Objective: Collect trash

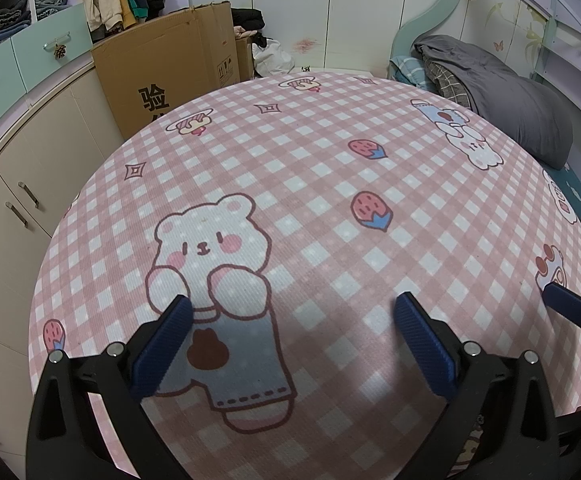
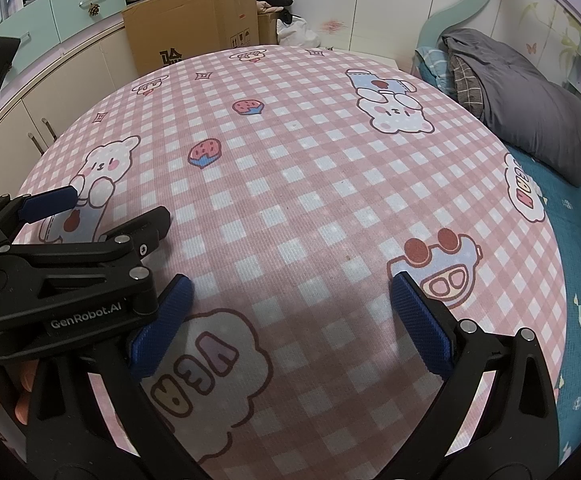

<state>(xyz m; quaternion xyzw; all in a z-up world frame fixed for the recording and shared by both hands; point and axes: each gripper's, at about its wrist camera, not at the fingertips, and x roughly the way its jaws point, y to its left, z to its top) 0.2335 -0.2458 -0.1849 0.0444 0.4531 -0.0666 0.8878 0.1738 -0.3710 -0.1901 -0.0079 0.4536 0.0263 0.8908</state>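
Left wrist view: left gripper (image 1: 290, 320) jaws apart, empty, over the pink-checked bench (image 1: 330, 152). Right gripper (image 2: 290, 304) likewise apart, empty, beside it. No trash visible on bench; direction and nearer hand cannot be told.

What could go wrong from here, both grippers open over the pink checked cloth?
1. No trash shows on the pink checked tablecloth with bear prints in either view, so a grasp could target a printed strawberry.
2. The left gripper and right gripper hover close side by side; they may collide.
3. Closing low could pinch and drag the cloth.
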